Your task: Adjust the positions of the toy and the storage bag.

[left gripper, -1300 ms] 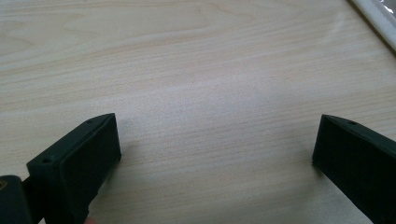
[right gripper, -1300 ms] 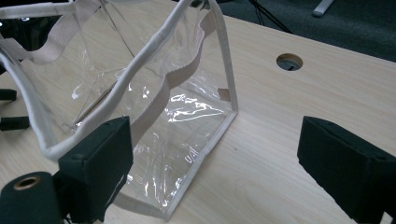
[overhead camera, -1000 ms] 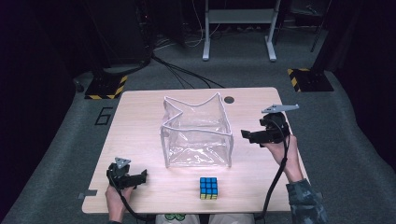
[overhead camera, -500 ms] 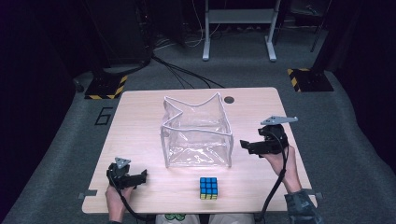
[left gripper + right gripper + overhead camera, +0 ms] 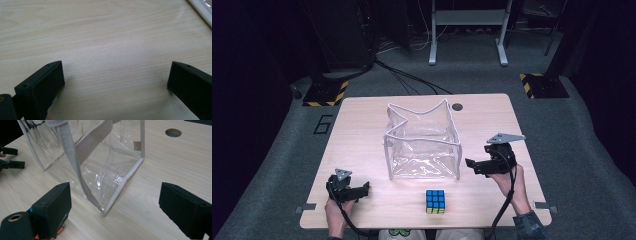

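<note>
A: Facing the bag [image 5: 100, 165], the right hand-held gripper [image 5: 479, 166] is spread, empty, near its corner.

B: Left hand-held gripper [image 5: 357, 191]?

A: Spread over bare tabletop [image 5: 362, 125]. The cube [image 5: 435, 201] lies before the bag. Best to centre a seam between the jaws before closing.

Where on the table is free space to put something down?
Bare wood lies left of the clear bag up to the table edge, and right of it toward the cable hole. The near edge is crowded: left gripper, cube, right gripper.
</note>
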`<action>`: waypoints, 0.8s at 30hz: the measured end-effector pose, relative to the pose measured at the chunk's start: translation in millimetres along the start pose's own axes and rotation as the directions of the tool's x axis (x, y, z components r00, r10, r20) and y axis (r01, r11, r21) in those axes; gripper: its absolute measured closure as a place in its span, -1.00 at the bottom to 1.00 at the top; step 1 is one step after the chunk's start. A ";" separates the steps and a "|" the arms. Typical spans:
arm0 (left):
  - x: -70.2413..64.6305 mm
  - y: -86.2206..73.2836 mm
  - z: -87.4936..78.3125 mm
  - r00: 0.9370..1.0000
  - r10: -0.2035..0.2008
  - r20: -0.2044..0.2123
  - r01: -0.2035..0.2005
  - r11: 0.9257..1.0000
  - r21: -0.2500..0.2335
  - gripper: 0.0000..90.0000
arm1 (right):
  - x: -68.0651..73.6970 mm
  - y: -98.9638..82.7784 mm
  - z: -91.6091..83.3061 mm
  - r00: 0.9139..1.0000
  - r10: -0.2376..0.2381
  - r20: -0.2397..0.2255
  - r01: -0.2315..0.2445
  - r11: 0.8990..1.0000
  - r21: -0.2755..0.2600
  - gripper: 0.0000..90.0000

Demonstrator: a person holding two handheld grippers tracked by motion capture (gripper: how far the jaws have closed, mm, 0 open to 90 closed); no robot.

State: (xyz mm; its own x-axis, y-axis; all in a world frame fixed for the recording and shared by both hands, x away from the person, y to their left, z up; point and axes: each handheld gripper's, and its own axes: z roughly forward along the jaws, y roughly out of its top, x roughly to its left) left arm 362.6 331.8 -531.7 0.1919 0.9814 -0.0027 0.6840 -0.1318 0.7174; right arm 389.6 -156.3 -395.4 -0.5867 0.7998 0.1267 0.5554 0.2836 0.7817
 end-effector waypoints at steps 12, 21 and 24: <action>0.0 0.0 0.0 1.000 0.000 0.000 0.000 1.000 0.000 -0.99 | 11.6 -13.4 6.5 1.000 -0.007 -0.006 0.007 1.000 0.010 -0.77; 0.0 0.0 0.0 1.000 0.000 0.000 0.000 1.000 0.000 -0.99 | 25.0 -26.2 17.4 0.999 -0.028 -0.020 0.028 0.999 0.018 -0.77; 0.0 0.0 0.0 1.000 0.000 0.000 0.000 1.000 0.000 -0.99 | 29.0 -29.6 22.0 0.999 -0.035 -0.027 0.036 0.999 0.027 -0.77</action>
State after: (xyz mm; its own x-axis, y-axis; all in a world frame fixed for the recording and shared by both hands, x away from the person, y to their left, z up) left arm 362.6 331.8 -531.7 0.1921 0.9814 -0.0027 0.6839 -0.1319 0.7176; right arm 369.1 -129.9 -428.3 -0.6215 0.7748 0.1157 0.5496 0.3260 0.7692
